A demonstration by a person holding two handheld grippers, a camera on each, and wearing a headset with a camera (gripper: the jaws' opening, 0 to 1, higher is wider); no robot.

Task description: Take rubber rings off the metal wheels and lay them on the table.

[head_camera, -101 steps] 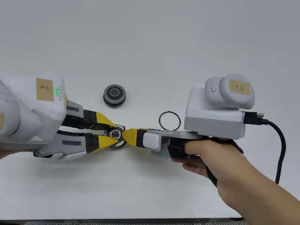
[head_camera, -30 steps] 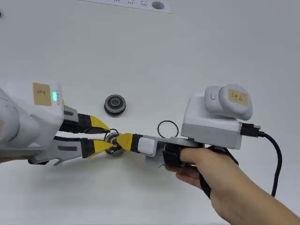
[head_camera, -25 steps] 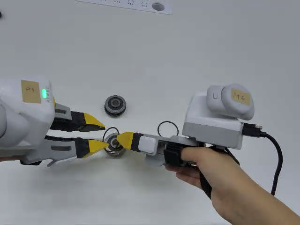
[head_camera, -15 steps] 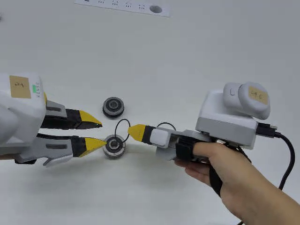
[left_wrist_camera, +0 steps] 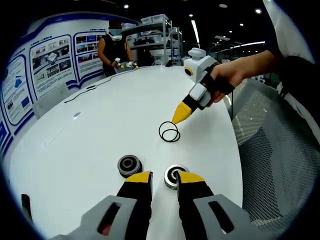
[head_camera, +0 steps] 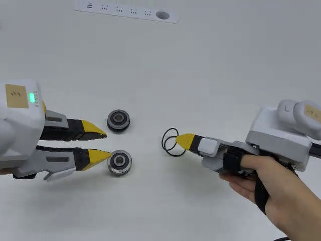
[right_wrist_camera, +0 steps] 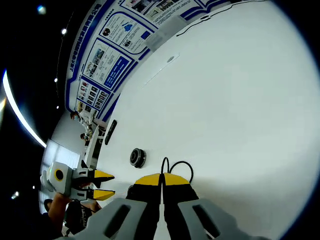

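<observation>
Two metal wheels lie on the white table (head_camera: 210,65). The far wheel (head_camera: 118,120) (left_wrist_camera: 130,165) (right_wrist_camera: 138,157) has a dark rubber rim. The near wheel (head_camera: 120,162) (left_wrist_camera: 175,175) shows a bare silver rim and lies just ahead of my left gripper (head_camera: 107,144) (left_wrist_camera: 165,177), which is open and holds nothing. To the right, my right gripper (head_camera: 184,141) (right_wrist_camera: 161,176) is shut on a thin black rubber ring (head_camera: 169,136) (right_wrist_camera: 176,166) that sticks out past its tips. This ring overlaps a second ring (head_camera: 174,149) lying on the table.
A white power strip (head_camera: 125,11) lies at the table's far edge. A person (left_wrist_camera: 114,47) stands at the far end of the table in the left gripper view, with a dark cable (left_wrist_camera: 87,89) on the surface near them.
The left gripper opened, let go of the near wheel and drew back left. The right gripper pulled the ring off that wheel and carried it right, to the ring on the table.
</observation>
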